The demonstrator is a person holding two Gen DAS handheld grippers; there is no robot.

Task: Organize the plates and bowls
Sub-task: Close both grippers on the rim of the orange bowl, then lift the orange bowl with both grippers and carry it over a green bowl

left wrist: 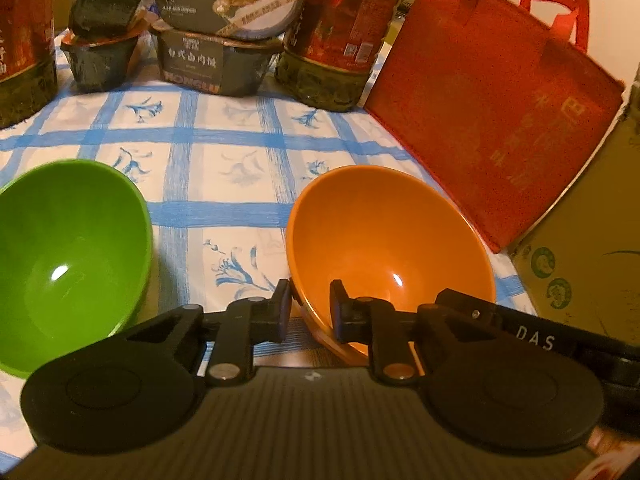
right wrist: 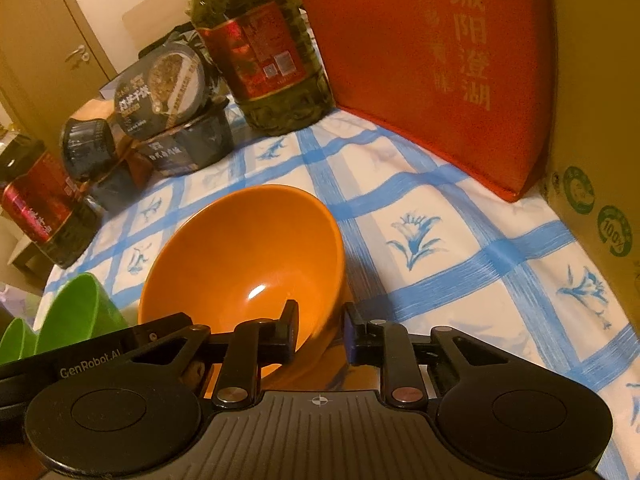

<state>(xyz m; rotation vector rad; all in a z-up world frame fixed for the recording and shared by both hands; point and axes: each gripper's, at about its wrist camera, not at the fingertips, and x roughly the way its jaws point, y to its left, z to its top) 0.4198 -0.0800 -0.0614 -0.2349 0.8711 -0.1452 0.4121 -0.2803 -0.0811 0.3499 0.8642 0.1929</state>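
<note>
**Both tongs pinch one orange bowl by its near rim, so watch that it doesn't tip or slip.**

Your left tongs [left wrist: 309, 312] and right tongs [right wrist: 322, 334] are each nearly closed across the near wall of the orange bowl [left wrist: 384, 240], one finger inside and one outside, on opposite sides of it. The bowl is empty and sits near the middle of the table [left wrist: 224, 152], and it already looks tilted. If one hand lifts or pulls ahead of the other, I think the smooth rim could slide out and knock the green bowl [left wrist: 72, 248] to its left, also empty. The oil bottle [right wrist: 260, 52] and red bag [right wrist: 420, 72] stand at the far side.
</note>
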